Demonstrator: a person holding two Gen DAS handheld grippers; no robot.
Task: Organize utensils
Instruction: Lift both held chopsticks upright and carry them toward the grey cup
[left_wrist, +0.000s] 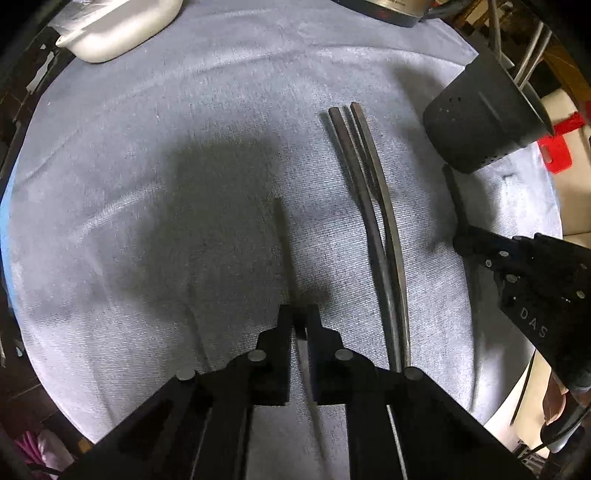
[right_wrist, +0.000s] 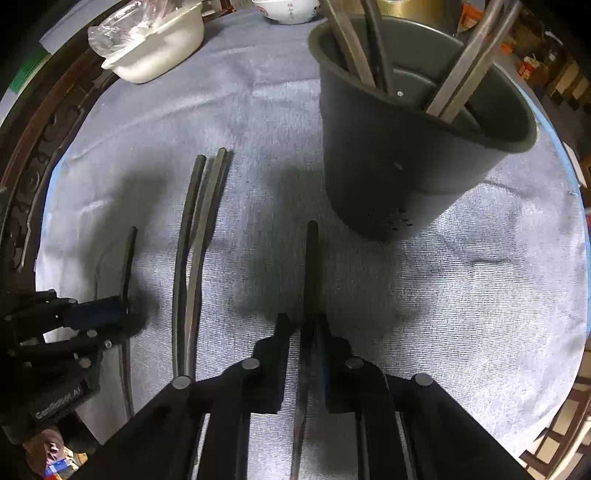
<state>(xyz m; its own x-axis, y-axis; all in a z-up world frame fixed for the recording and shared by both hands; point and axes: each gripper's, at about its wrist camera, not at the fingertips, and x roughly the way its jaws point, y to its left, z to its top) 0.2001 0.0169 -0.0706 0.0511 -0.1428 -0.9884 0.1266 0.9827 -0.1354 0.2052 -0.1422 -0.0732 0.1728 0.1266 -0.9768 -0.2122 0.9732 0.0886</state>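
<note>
Jaws, left: my left gripper (left_wrist: 298, 325) is clamped on a single dark chopstick (left_wrist: 282, 236), which runs forward from between the pads over the cloth.
Jaws, right: my right gripper (right_wrist: 303, 328) is pinched on another chopstick (right_wrist: 312, 266), its far end stopping just short of the holder.
Loose pair: two chopsticks (left_wrist: 373, 206) lie side by side on the cloth between my two grippers, crossing near the middle.
Holder: a dark grey utensil cup (right_wrist: 391, 162) with small holes near its base stands on the cloth ahead and to the right of my right gripper; several chopsticks (right_wrist: 461, 74) already lean inside it.
Surface: a pale blue-grey towel (left_wrist: 184, 129) covers the round table.
Surroundings: a white dish (right_wrist: 166, 51) with crumpled clear plastic (right_wrist: 118, 26) in it sits at the far left edge; a white bowl (right_wrist: 288, 9) shows at the far rim.
Obstruction: the cup stands close in front of my right-hand chopstick.
</note>
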